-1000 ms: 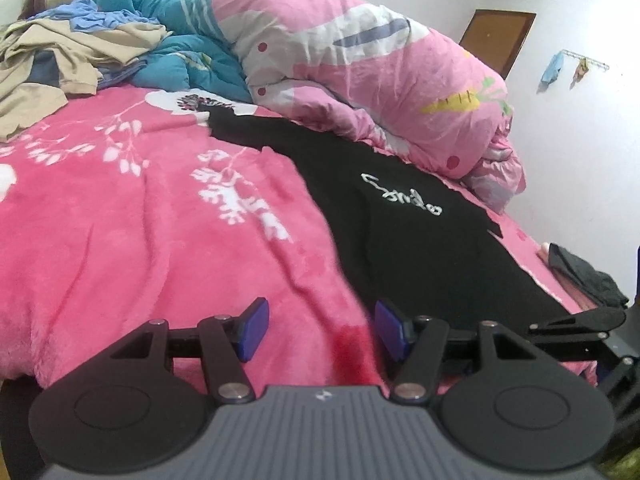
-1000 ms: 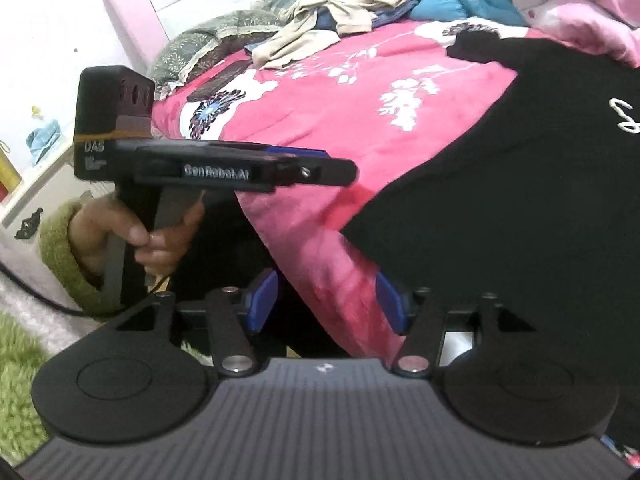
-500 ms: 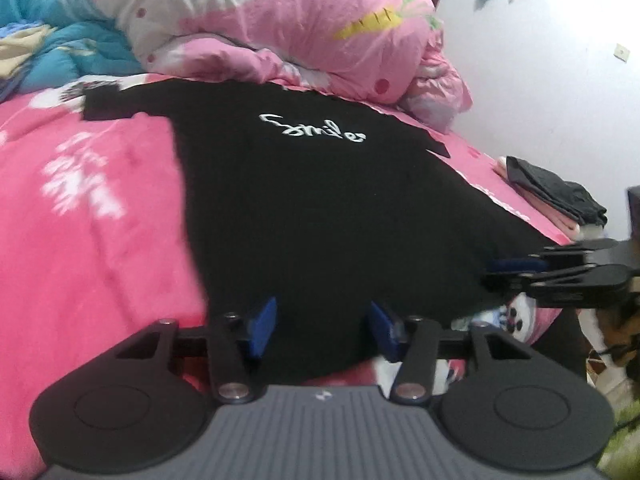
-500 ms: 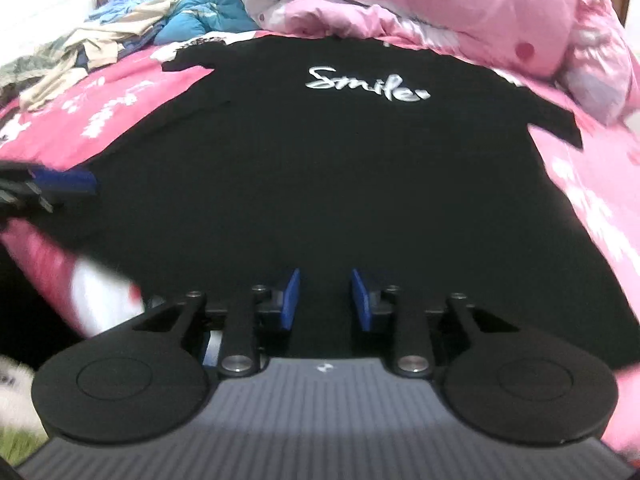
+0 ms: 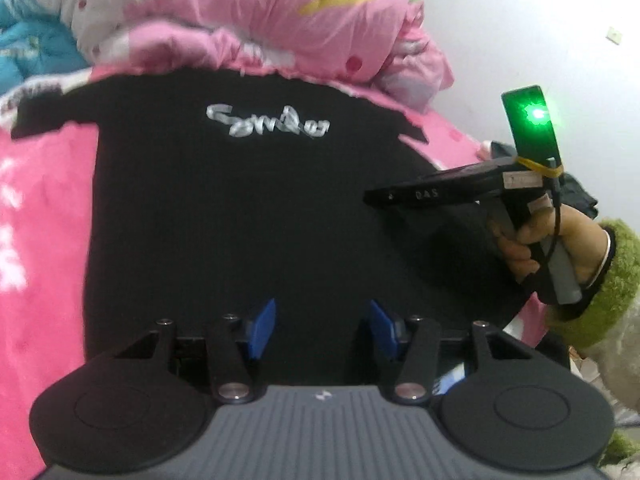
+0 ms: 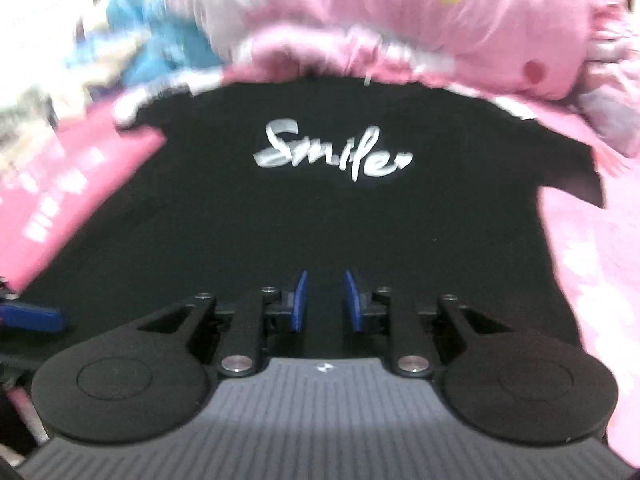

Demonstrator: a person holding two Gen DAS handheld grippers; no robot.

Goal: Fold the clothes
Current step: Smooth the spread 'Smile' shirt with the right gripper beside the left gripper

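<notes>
A black T-shirt (image 5: 240, 208) with white "Smile" lettering lies flat, front up, on the pink bedspread (image 5: 40, 240). My left gripper (image 5: 323, 308) hovers over the shirt's lower hem area, its jaws apart and opening a little, with nothing pinched. In the right wrist view the same T-shirt (image 6: 320, 220) fills the middle. My right gripper (image 6: 325, 280) is over its lower part with the jaws closing to a narrow gap, and no cloth shows between the pads. The right gripper (image 5: 374, 199) also shows side-on at the shirt's right edge, held by a hand (image 5: 520, 248) in a green sleeve.
A bunched pink quilt (image 5: 280, 12) lies just beyond the shirt's collar, with teal bedding (image 5: 24, 52) at the far left. A dark garment (image 5: 580, 196) sits off the bed's right side by the white wall. The left gripper's blue pad (image 6: 36, 317) shows at the left edge.
Both views have swung from the bed's left part to face the shirt squarely. The right gripper's jaws have narrowed a lot. The right gripper and its hand have come closer in the left view.
</notes>
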